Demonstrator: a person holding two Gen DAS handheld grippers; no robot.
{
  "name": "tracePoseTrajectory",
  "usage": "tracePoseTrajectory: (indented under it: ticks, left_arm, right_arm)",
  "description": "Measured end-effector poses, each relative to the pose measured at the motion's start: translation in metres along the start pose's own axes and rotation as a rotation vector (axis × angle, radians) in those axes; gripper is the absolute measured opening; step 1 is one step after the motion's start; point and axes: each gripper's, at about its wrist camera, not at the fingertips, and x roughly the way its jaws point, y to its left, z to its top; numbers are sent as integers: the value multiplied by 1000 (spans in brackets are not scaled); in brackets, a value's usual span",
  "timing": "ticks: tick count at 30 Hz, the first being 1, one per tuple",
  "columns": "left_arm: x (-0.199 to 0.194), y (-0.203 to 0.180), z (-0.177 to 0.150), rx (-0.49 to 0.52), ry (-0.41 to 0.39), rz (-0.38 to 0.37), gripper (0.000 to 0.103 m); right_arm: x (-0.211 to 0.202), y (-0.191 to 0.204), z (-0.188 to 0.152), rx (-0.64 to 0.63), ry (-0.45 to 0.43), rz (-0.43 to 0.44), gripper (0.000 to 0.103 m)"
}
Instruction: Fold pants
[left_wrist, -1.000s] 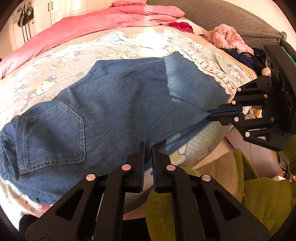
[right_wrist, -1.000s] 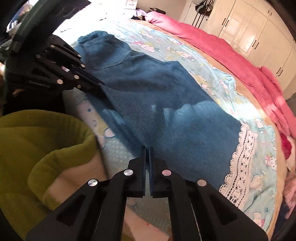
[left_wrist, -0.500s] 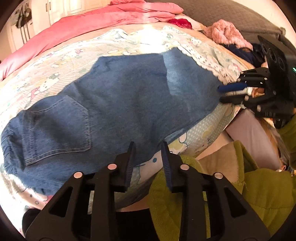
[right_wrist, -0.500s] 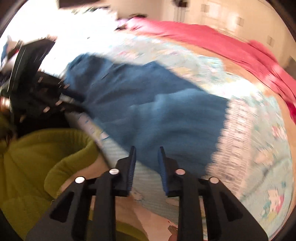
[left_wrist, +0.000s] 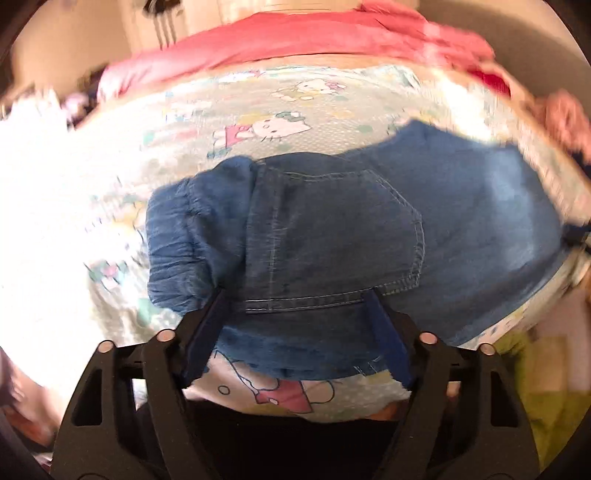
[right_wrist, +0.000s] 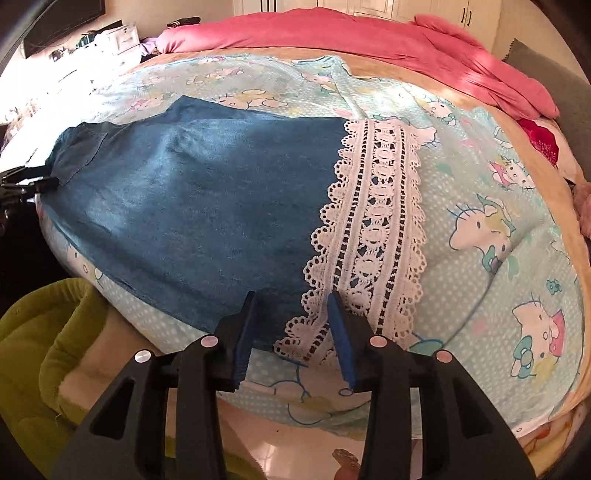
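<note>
Flat now: denim pants (right_wrist: 207, 192), white lace hem (right_wrist: 373, 229), on cartoon-print sheet (right_wrist: 517, 206). Left gripper (left_wrist: 295, 317) wide open over waistband; right gripper (right_wrist: 291, 325) open, empty.

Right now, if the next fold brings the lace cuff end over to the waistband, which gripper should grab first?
Right. The right gripper is open, its fingers straddling the lace hem at the near edge of the pants. The left gripper, also open, sits at the back pocket end.

Bed (right_wrist: 498, 192) under flat pants (right_wrist: 207, 206)
</note>
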Motion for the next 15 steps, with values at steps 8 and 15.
tracePoseTrajectory:
  ticks: [8,15]
  left_arm:
    - [-24,-19,7,14,-64,-37,77]
    - [-15,-84,13,157,-40,-140,83]
  right_arm:
    - [-19,11,6,-6,-68,18,45]
    - [-1,38,16,-65,-35,112,58]
